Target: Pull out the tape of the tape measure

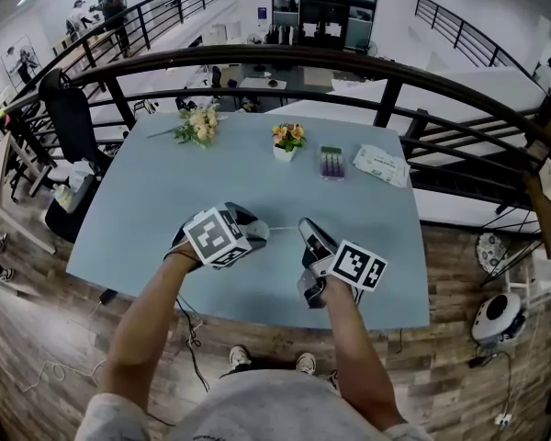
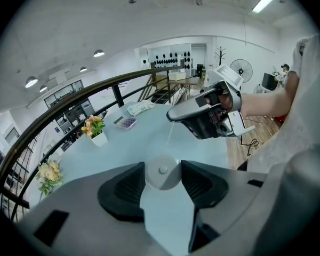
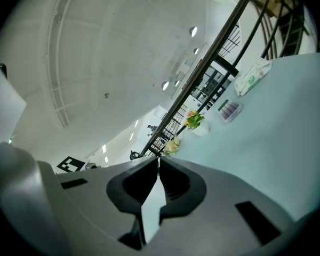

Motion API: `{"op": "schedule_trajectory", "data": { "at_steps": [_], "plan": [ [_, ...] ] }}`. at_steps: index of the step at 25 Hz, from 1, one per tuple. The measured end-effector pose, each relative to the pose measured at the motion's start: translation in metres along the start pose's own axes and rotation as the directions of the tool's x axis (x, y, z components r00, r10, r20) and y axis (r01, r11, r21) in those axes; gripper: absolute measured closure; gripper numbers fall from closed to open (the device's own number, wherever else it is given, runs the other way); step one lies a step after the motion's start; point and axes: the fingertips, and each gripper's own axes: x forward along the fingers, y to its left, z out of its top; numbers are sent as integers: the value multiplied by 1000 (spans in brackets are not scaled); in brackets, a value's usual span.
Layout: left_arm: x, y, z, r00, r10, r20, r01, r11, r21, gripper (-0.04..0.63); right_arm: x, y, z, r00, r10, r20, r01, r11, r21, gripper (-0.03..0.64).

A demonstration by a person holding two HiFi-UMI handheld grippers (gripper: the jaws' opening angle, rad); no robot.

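My left gripper (image 1: 257, 229) is shut on a round white tape measure (image 2: 162, 174), whose case sits between the dark pads (image 2: 129, 188) just above the pale blue table (image 1: 165, 191). A thin white tape (image 2: 171, 138) runs from the case across to my right gripper (image 2: 170, 117). In the head view the tape (image 1: 280, 228) shows as a fine line between the two grippers. My right gripper (image 1: 305, 224) points level and is shut, its tips (image 3: 158, 161) meeting on the tape's end. The case itself is hidden in the head view.
At the table's far side lie a bouquet (image 1: 197, 125), a small white pot of flowers (image 1: 288, 141), a purple box (image 1: 331, 162) and a white packet (image 1: 381, 164). A dark railing (image 1: 349, 62) runs behind the table. Cables lie on the wooden floor (image 1: 73, 338).
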Motion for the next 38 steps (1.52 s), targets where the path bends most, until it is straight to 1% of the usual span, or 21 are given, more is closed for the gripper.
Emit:
{"op": "schedule_trajectory", "data": {
  "at_steps": [9,12,16,17,19,21,24,28,38],
  "plan": [
    [-4,1,2,1000,5,2,-5,1000,18,383,0,2,2,1000,-7,5,7,999,-32,600],
    [-6,1,2,1000,5,1,-5,1000,25,383,0,1,5,1000,-24,16,25,999,-39,600],
    [-9,8,-13,998,32,-46,-30,999,40,383,-5,-7,17,995,-73,67,75,996,-41,600],
    [-10,11,-18,998,36,-52,-34,999,36,383,-8,-10,22,994,-80,80,84,996,-36,600],
    [-14,14,-23,999,35,-40,-35,999,8,383,-11,-12,27,993,-80,91,84,996,-33,600],
    [-16,17,-25,999,40,-34,-40,999,-2,383,-10,-10,27,993,-82,86,87,995,-52,600],
    [-17,20,-28,997,55,-60,-54,998,31,383,-8,-6,25,993,-84,79,90,992,-83,600],
    [-19,23,-25,998,54,-32,-54,999,-5,383,-7,-7,25,994,-81,73,87,992,-87,600],
    [-15,23,-24,997,61,-43,-61,998,1,383,-8,-9,26,993,-85,76,92,992,-91,600]
  ]
}}
